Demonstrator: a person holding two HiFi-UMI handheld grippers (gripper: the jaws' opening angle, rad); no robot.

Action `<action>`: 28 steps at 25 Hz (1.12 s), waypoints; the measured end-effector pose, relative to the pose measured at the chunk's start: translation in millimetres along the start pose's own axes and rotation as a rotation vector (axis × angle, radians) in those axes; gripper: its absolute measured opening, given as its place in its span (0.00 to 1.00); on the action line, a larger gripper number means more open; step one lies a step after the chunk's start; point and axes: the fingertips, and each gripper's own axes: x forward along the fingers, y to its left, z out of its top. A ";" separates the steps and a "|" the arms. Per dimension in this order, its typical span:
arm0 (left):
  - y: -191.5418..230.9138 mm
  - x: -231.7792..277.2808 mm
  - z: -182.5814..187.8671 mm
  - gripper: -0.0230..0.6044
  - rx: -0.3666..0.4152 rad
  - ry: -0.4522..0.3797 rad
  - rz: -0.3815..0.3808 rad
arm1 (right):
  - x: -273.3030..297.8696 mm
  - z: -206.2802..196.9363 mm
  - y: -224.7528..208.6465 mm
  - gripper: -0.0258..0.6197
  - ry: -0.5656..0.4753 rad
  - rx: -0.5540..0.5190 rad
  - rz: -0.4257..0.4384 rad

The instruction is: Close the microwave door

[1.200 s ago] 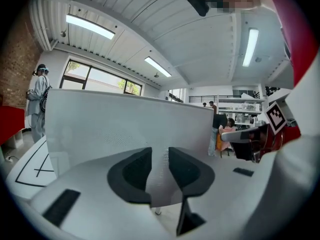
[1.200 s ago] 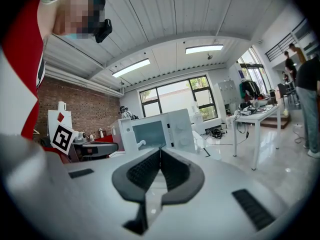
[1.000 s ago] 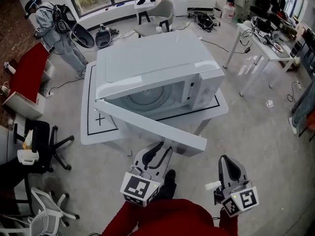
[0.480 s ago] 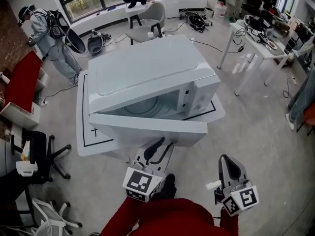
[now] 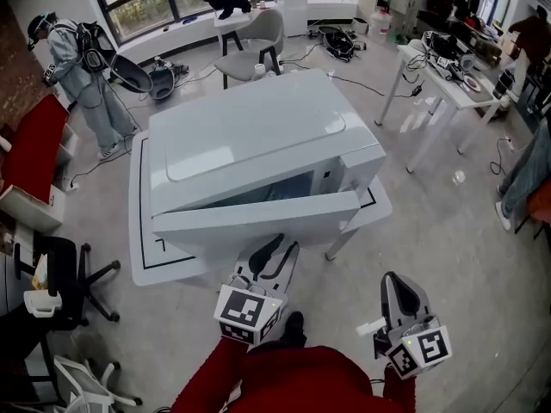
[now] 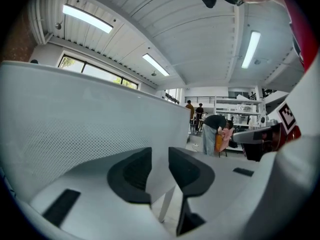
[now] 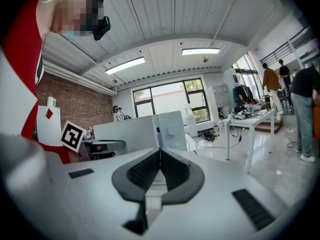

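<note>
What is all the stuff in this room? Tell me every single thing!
microwave: one, white, on the low table in the middle
door: one, white, on the microwave's front, slightly ajar
table: one, white with a black line, under the microwave
desk: one, white, cluttered, far right
chair: one, grey, behind the microwave
office chair: one, black, left edge
person: one, in grey clothes, far left
left tongs: one, white with black pads, open, just below the door
right tongs: one, same colours, shut, lower right, apart from the microwave
sleeves: red, bottom edge
</note>
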 end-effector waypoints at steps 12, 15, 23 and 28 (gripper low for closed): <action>27.4 21.8 8.0 0.20 -0.063 0.012 0.112 | 8.6 3.7 0.2 0.06 0.021 -0.028 -0.005; 27.9 22.1 7.8 0.20 -0.073 0.016 0.139 | 9.7 8.1 -3.7 0.06 0.020 -0.039 -0.007; 28.6 25.1 7.2 0.15 -0.136 0.035 0.196 | 28.2 24.4 -17.4 0.06 0.018 -0.066 0.037; 29.2 23.4 8.1 0.14 -0.142 0.039 0.209 | 49.3 33.6 -5.9 0.06 0.020 -0.089 0.127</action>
